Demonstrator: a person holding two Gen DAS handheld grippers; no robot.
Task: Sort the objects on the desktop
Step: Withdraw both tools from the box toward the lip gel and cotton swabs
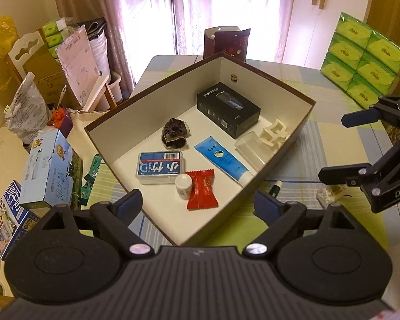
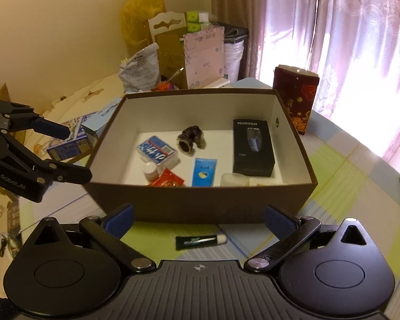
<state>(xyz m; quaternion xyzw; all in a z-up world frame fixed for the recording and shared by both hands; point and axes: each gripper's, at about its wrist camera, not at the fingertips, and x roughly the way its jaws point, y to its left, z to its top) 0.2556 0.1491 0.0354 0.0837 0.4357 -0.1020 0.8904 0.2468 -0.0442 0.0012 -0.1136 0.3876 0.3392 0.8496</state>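
Pink curtains glow behind a bench point(image 2: 346, 176) covered in a checked cloth, where a brown box point(image 2: 200, 200) already holds most of the clutter: a black carton point(image 1: 228, 108), a blue tube point(image 1: 222, 158), a floss case point(image 1: 161, 168), a red sachet point(image 1: 201, 189), a scrunchie point(image 1: 174, 133). One small green tube point(image 2: 200, 240) with a white cap lies outside on the cloth, just beside the box's near wall. Both the left gripper point(image 1: 200, 202) and right gripper point(image 2: 198, 217) hang with fingers apart, holding nothing. The right one looks best placed: come straight down over the green tube, pinch across its narrow body, then lift clear of the wall. Something pale, possibly a wrapper point(image 1: 328, 193), sits nearby.
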